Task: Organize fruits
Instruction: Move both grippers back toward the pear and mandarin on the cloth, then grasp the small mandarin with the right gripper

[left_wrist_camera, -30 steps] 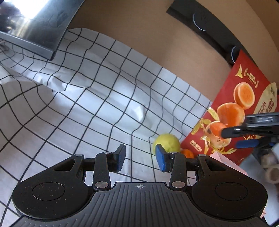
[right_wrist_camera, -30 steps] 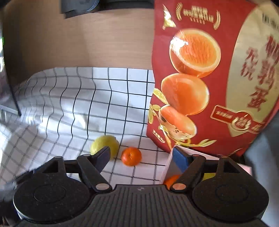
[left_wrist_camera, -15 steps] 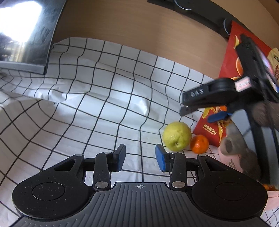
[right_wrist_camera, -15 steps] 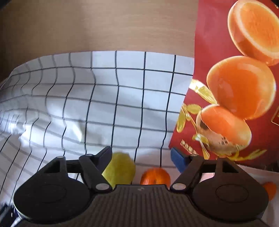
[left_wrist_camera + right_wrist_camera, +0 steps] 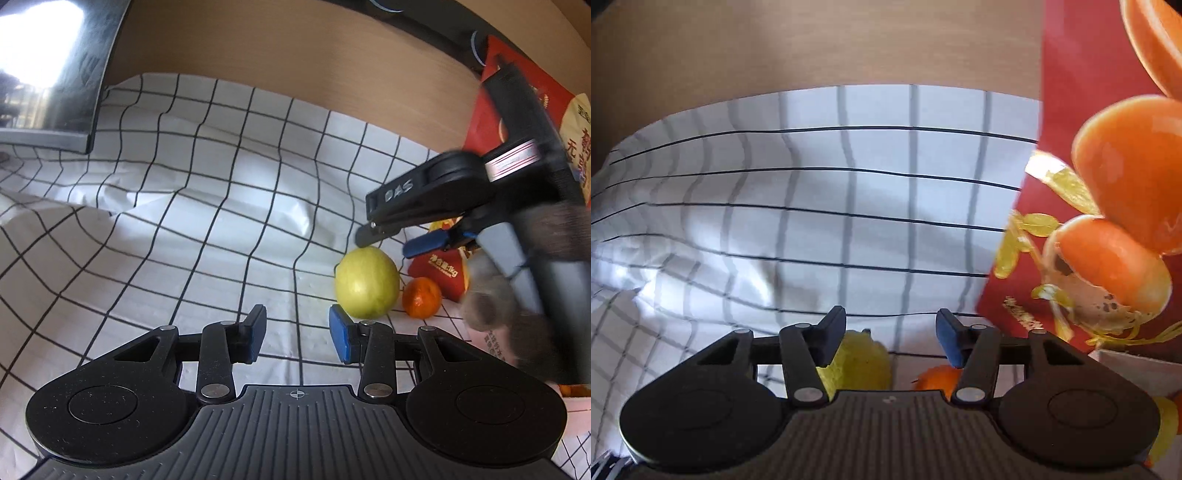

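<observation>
Against a second ago, the right gripper [image 5: 388, 243] has come down from beside the red bag [image 5: 1108, 184] to hang just above the yellow-green fruit [image 5: 367, 282], and its jaws are closing, with nothing pressed between the pads. In its own view the fruit and the small orange [image 5: 938, 376] beside it have slid under the gripper body, so only their tops show and it is hard to say whether a finger touches the fruit. The left gripper [image 5: 297, 334] sits half open and empty, just short of the fruit on the checked cloth [image 5: 184, 221]. The orange lies between the fruit and the bag. The gloved hand [image 5: 517, 295] is blurred, and a pale box beyond the bag is cut off.
</observation>
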Tool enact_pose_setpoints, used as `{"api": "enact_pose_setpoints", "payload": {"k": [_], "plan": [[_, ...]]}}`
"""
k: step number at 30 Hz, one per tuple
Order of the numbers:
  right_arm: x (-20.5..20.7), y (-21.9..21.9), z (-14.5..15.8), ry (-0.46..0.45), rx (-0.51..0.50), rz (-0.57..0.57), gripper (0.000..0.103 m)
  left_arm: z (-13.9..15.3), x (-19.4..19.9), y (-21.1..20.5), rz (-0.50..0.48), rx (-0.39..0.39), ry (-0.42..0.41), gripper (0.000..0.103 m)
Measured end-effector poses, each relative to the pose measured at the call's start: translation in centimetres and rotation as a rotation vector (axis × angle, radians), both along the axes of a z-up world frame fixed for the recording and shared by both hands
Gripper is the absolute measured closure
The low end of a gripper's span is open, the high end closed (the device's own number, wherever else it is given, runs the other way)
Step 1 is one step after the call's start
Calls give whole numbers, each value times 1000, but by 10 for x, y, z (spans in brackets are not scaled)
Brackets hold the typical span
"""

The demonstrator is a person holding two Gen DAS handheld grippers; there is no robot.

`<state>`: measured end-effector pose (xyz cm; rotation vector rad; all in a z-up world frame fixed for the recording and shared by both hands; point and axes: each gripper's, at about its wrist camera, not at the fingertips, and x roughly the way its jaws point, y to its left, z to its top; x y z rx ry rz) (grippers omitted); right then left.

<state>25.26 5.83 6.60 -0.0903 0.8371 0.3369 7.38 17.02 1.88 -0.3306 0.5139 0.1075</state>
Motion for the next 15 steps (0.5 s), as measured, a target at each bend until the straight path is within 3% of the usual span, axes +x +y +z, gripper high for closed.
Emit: {"api": "enact_pose_setpoints", "payload": {"k": [3, 5, 9, 11, 15], "plan": [[-11, 0, 9, 97, 71, 144, 48, -1, 0, 3, 14, -13, 8, 61], [-19, -5, 20, 62, 93, 164, 48, -1, 0, 3, 17, -14, 4, 61], [-14, -13, 19, -21, -66, 46, 48, 0, -1, 1, 9, -8, -3, 61], [-5, -19, 7, 1, -120, -23, 48, 0, 0, 1, 11, -8, 0, 61], [9, -35, -19, 92, -97, -89, 48, 0, 0, 3, 18, -13, -2, 61]]}}
